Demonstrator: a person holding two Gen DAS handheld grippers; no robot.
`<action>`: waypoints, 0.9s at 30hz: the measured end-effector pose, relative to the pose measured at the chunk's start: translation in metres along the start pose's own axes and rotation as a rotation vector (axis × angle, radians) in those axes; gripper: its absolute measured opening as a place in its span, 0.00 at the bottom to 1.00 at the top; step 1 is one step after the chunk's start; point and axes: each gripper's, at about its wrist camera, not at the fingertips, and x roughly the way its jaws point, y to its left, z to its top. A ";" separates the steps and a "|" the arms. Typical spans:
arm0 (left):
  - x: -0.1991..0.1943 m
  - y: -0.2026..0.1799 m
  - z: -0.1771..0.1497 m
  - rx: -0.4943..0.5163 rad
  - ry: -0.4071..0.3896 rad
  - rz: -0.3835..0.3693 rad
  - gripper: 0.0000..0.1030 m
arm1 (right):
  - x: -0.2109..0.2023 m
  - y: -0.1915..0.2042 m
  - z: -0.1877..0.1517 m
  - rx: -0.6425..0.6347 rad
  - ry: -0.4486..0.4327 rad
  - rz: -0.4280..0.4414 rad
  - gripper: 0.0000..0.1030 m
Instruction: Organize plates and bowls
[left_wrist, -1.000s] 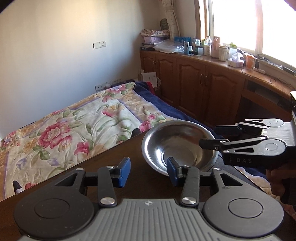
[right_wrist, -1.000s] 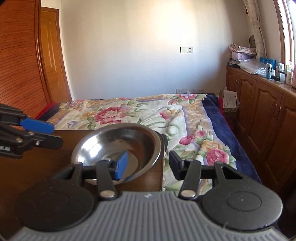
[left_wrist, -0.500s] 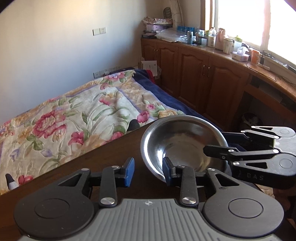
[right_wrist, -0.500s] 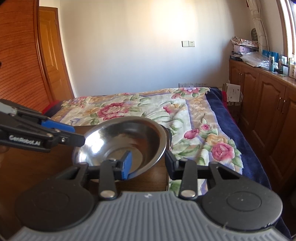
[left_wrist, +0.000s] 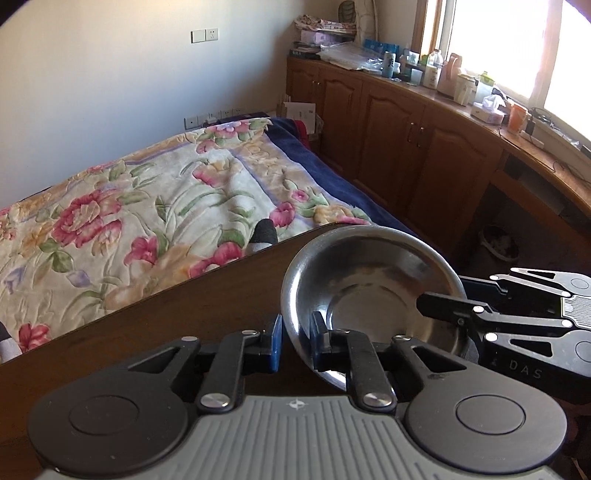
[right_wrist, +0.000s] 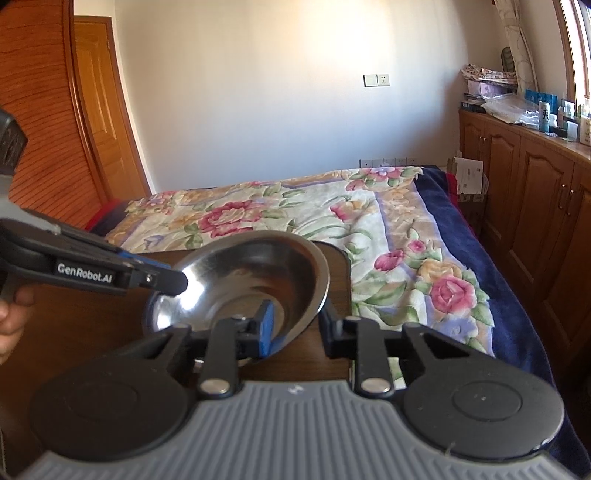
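While closing from both sides, change: gap of the left gripper (left_wrist: 296, 341) drawn in from wide to narrow, now pinching the near rim of the steel bowl (left_wrist: 369, 280); gap of the right gripper (right_wrist: 297, 326) also reduced, yet looser.
Left fingers: narrow, one blue pad outside the wall, the other inside, apparently clamped on the rim.
Right fingers: partly apart, astride the opposite rim, one inside, one outside; no firm clamp visible.
Bowl position: at the corner of the counter (left_wrist: 184, 314), tilted more than a second ago, seemingly tipped up off the wood on one side.
Meaning for the task: probably a two-sided pickup under way, grasp secured on the left, lift or carry likely next; no plates or other bowls in sight, so destination unknown.
Surface: dark brown wooden counter, otherwise bare where visible.
Room: bedroom, floral-quilted bed (left_wrist: 147, 199) just beyond the counter edge, wooden cabinets (left_wrist: 406, 140) under a bright window, cluttered top.
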 end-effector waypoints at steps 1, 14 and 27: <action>-0.001 0.000 -0.001 -0.001 -0.001 -0.001 0.17 | -0.001 0.000 0.000 0.009 -0.003 -0.003 0.23; -0.059 0.004 -0.008 0.003 -0.078 0.000 0.12 | -0.028 0.012 0.013 0.064 -0.054 0.021 0.12; -0.133 0.003 -0.019 0.022 -0.190 0.007 0.13 | -0.073 0.039 0.029 0.020 -0.139 0.023 0.12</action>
